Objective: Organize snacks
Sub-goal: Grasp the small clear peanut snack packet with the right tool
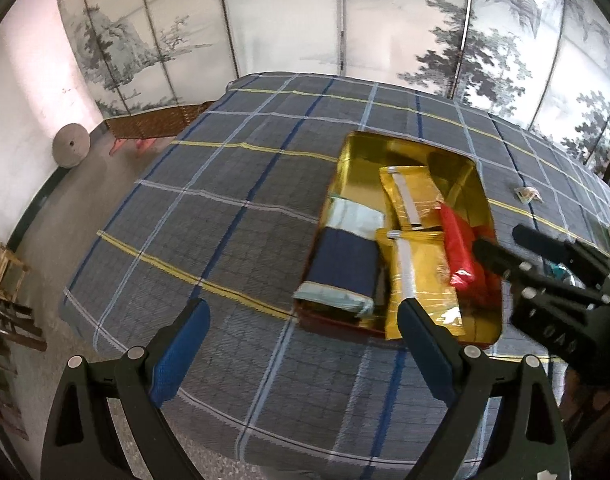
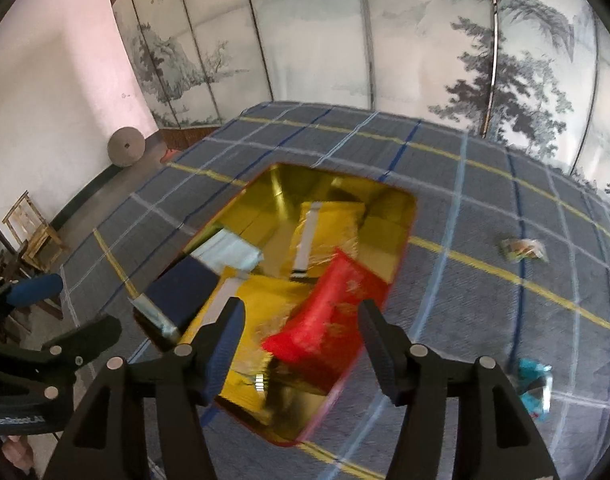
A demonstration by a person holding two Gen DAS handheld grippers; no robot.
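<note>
A gold-lined tin box (image 1: 347, 160) (image 2: 401, 216) sits on the plaid tablecloth. It holds a navy and pale green packet (image 1: 345, 266) (image 2: 185, 288), two gold packets (image 1: 413, 196) (image 2: 325, 224) and a red packet (image 1: 459, 246) (image 2: 329, 312). My left gripper (image 1: 305, 312) is open and empty, low over the cloth by the box's near left corner. My right gripper (image 2: 301, 316) is open just above the red packet, which lies loose between the spread fingers. The right gripper (image 1: 501, 244) also shows in the left wrist view at the box's right edge.
A small snack wrapper (image 1: 527, 194) (image 2: 523, 249) lies on the cloth right of the box. A blue packet (image 2: 537, 388) lies at the near right. A folding screen stands behind the table. Wooden chairs (image 2: 29, 224) and a round stone (image 1: 71, 146) are on the floor at left.
</note>
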